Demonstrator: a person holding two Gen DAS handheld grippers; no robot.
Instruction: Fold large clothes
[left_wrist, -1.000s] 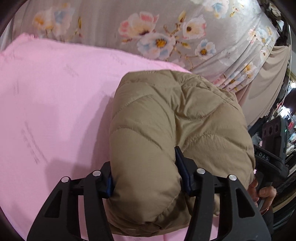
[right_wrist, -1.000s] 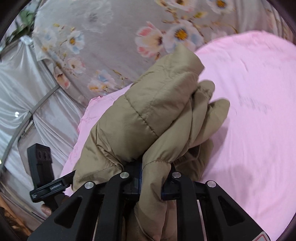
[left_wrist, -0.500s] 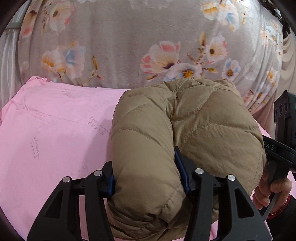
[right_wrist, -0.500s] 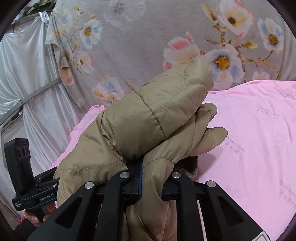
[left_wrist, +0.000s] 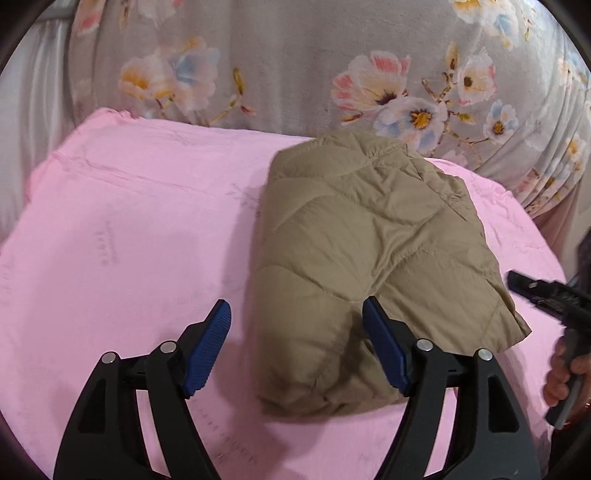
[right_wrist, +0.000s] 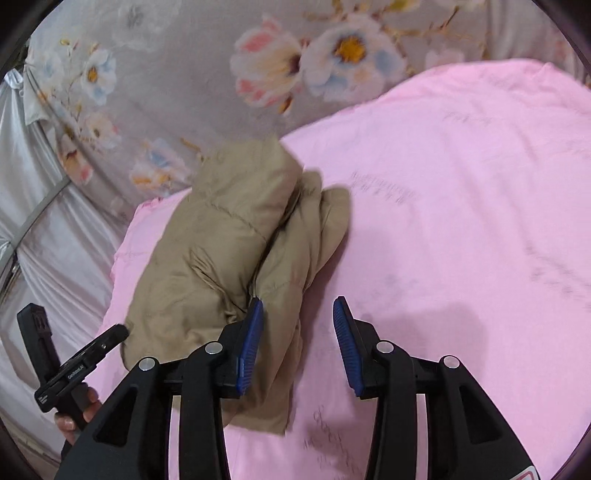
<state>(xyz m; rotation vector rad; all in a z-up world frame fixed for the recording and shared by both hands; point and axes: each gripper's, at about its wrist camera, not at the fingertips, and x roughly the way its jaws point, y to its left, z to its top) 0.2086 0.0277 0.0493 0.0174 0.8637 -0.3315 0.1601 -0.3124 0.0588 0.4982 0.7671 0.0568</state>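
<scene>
A tan quilted puffer jacket (left_wrist: 362, 254) lies folded in a thick bundle on the pink sheet (left_wrist: 129, 240). My left gripper (left_wrist: 297, 328) is open, its jaws standing on either side of the bundle's near end without squeezing it. In the right wrist view the jacket (right_wrist: 229, 258) lies at the left, and my right gripper (right_wrist: 298, 321) is open just behind its near edge, with the left pad (right_wrist: 251, 339) close against the fabric.
A grey floral cloth (left_wrist: 332, 62) hangs behind the pink surface. Silvery drapes (right_wrist: 48, 229) hang at the left in the right wrist view. The other hand-held gripper shows at the right edge (left_wrist: 554, 295) and at the lower left (right_wrist: 70, 373).
Both grippers held the jacket bundle off the surface earlier. Now it rests on the pink sheet and both grippers have opened and let go.
</scene>
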